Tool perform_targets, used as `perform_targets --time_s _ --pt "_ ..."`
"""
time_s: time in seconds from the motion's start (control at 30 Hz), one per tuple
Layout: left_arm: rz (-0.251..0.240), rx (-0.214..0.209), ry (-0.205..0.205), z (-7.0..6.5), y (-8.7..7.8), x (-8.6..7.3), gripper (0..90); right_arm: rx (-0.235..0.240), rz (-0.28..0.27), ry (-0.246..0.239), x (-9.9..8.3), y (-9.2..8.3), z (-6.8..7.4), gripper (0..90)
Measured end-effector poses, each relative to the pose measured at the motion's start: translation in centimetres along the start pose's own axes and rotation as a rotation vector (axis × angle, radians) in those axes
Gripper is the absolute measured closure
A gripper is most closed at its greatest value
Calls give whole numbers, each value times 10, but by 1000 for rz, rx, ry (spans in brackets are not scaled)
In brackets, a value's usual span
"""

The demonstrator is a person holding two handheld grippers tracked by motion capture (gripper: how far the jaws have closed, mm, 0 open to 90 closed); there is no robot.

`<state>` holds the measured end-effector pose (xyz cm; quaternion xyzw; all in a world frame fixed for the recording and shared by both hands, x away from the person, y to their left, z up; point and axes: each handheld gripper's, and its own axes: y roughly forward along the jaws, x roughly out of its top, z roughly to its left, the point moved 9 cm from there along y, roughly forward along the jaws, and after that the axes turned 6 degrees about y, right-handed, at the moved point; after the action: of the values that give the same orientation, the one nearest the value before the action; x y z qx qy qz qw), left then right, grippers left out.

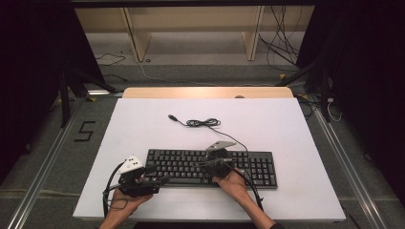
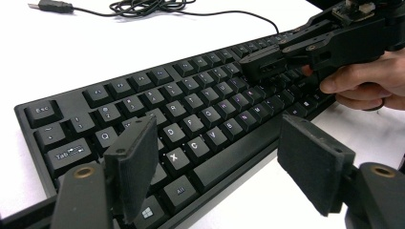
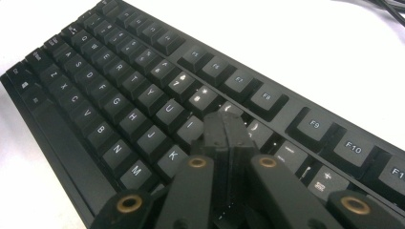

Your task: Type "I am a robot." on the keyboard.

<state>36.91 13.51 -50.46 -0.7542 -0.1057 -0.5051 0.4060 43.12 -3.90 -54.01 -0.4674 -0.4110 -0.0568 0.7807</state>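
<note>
A black keyboard [image 1: 258,167] [image 2: 191,105] [image 3: 119,86] lies across the white table top [image 1: 143,124], near its front. Its cable [image 1: 203,123] [image 2: 143,7] lies coiled behind it, ending in a loose USB plug [image 1: 173,117] [image 2: 50,5]. My left gripper [image 1: 162,180] [image 2: 217,133] stands open at the keyboard's front left edge, its pads [image 2: 131,167] apart with nothing pressed between them. My right gripper [image 1: 200,164] [image 3: 227,131] [image 2: 262,67] is shut, and its joined tips rest low over keys near the keyboard's middle, by the K and the number row; I cannot tell if a key is pressed.
The table top ends in a wooden strip [image 1: 207,92] at the far side. Beyond it stand wooden shelf legs [image 1: 138,38] and loose cables [image 1: 282,43] on the floor. Dark frame posts [image 1: 64,95] flank the table. White surface stretches left, right and behind the keyboard.
</note>
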Motion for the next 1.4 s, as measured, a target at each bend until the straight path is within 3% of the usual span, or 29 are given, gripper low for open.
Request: perform_targets --time_s 0.1,0.43,0.63,0.87,1.4 --pt "-7 1 -3 0 -1 0 295 8 -6 19 1 -2 0 899" --pt "-22 10 -3 1 -3 0 293 97 -92 33 9 -23 10 555" --pt "-29 16 -6 3 -3 0 292 128 -114 30 12 -28 16 449" --pt "-33 13 -6 4 -5 0 280 162 -112 23 14 -27 25 395" --pt "-41 8 -7 2 -8 -1 253 206 -87 -16 15 -16 48 377"
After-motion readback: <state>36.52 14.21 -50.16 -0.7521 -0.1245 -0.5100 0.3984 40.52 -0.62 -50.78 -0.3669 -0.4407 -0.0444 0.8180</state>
